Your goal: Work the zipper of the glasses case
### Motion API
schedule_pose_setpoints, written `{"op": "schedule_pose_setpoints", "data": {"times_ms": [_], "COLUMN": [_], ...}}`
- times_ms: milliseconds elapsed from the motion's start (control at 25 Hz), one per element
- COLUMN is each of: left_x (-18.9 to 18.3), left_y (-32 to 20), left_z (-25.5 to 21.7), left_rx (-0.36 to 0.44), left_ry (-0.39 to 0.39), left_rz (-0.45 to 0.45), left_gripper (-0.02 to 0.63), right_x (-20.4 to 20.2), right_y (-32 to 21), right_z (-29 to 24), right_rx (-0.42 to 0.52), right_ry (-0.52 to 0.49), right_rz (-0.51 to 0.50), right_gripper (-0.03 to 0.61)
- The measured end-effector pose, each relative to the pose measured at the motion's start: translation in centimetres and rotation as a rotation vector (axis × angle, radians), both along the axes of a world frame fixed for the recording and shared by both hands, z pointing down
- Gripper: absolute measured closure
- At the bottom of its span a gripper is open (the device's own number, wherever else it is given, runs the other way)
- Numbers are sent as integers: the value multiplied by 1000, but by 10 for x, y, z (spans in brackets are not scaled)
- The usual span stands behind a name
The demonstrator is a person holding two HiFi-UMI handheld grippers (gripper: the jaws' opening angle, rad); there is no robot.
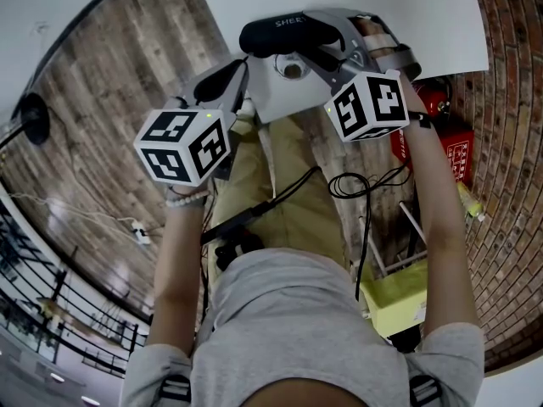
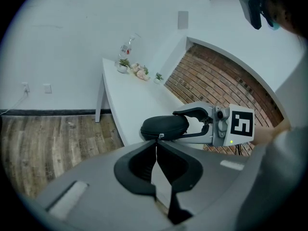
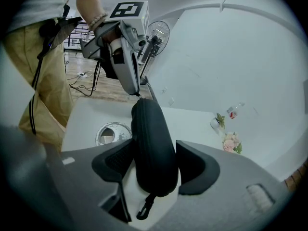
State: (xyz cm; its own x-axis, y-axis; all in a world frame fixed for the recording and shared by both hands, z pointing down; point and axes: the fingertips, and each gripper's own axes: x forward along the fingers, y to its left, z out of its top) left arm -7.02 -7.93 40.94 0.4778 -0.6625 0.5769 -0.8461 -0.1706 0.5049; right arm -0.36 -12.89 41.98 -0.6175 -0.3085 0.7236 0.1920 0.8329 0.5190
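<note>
A black zip-up glasses case hangs just above the near edge of the white table. My right gripper is shut on it, one pad on each long side of the case, with a small clip dangling at the near end. My left gripper meets the case's left end. In the left gripper view its jaws stand together, pinching the small zipper pull at the seam of the case.
A round cable hole sits in the table beneath the case. Small potted plants and a bottle stand at the table's far end. A fan and loose cables are on the wooden floor; a brick wall is at the right.
</note>
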Motion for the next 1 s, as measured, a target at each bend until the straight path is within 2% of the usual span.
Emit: {"op": "schedule_pose_setpoints", "data": {"times_ms": [200,520,720,840,1000], "left_x": [-8,-10,-9,-9,-8], "left_y": [-1,-4,0,-1,1], "left_z": [3,5,2,0,-4], "left_rx": [0,19,56,74,88], "left_ry": [-32,-42,-125,-108,-113], "left_rz": [-6,0,49,76,116], "left_gripper": [591,584,581,518,488], "right_x": [-1,1,-4,-9,-11], "right_y": [0,0,0,1,3], "right_z": [0,-1,-2,3,4], "right_rx": [1,19,57,47,33], "right_ry": [-1,-5,7,3,2], "right_rz": [0,-3,-2,-6,-3], "right_gripper": [302,302,299,248,242]}}
